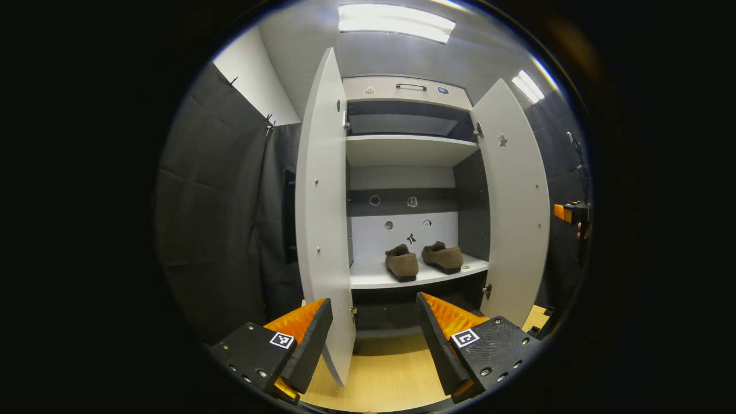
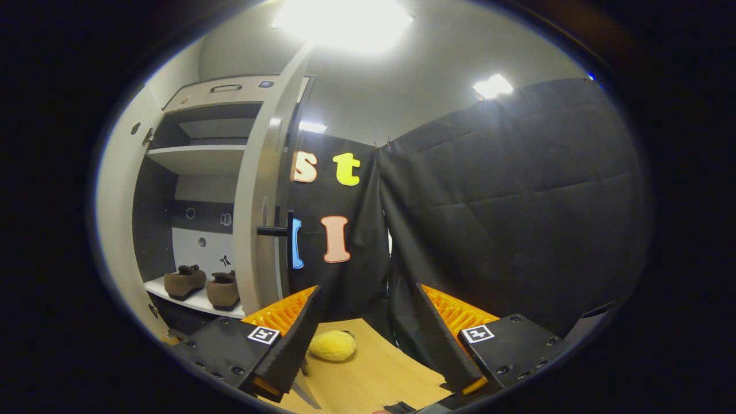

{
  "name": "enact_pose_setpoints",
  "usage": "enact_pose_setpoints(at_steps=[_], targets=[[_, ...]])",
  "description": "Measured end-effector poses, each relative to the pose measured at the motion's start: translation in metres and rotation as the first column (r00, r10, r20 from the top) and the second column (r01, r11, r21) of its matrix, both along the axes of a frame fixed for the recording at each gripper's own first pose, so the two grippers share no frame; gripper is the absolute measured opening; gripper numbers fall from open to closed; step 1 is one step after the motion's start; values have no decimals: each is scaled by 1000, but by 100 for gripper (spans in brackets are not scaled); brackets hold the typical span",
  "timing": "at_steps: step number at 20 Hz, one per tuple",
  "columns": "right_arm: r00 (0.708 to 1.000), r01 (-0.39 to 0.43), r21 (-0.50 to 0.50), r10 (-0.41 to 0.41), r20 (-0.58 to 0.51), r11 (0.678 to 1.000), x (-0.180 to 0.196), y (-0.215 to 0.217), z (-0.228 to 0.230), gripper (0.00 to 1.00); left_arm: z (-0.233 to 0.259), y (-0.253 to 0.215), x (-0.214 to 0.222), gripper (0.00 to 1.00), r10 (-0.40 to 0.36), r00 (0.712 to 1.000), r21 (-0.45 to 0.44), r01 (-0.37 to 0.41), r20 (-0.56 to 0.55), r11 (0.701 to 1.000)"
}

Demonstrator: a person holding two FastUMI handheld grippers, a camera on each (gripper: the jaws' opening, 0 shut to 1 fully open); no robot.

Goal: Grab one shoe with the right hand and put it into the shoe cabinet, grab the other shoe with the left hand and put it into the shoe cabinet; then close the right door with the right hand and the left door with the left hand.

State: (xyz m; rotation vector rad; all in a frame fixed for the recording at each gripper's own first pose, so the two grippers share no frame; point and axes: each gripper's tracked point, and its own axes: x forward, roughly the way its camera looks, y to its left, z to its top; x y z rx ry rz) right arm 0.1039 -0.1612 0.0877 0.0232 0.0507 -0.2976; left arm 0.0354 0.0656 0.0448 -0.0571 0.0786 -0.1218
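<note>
shoes (image 1: 425,260) sit side by side on the cabinet's (image 1: 405,150) lower shelf (image 1: 368,280), both brown, fuzzy, low slip-ons, heels toward me and long axes running into the cabinet. both flat pale doors (image 1: 322,230) stand open. my left gripper (image 1: 374,336) is spread wide and empty; my right gripper (image 2: 359,339) likewise, above a wood floor (image 2: 374,374) with a fuzzy yellow ball (image 2: 332,345).

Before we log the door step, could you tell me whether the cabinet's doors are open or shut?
Open: the left door and right door swing outward, exposing both shoes on the shelf.
</note>
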Motion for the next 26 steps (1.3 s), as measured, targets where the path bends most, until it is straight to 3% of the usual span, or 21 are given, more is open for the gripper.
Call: enact_pose_setpoints(at_steps=[1, 5, 6, 12, 26], targets=[[1000, 5, 7, -5, -5, 1000, 5, 1, -2, 99, -1, 3, 0, 80, 8, 1000, 1, -8, 1, 1000], [999, 5, 1, -4, -39, 1000, 15, 8, -15, 92, -1, 20, -3, 80, 50, 999, 4, -50, -3, 999], [1000, 10, -6, -10, -27, 1000, 16, 8, -12, 97, -2, 24, -4, 80, 59, 998, 5, -59, -4, 998], [999, -19, -46, 18, -32, 999, 12, 26, -10, 97, 2, 41, -3, 80, 88, 996, 3, -88, 4, 996], [973, -231, 0, 231, -13, 973, 15, 125, -6, 96, -1, 55, -7, 80, 100, 995, -16, -100, 2, 995]])
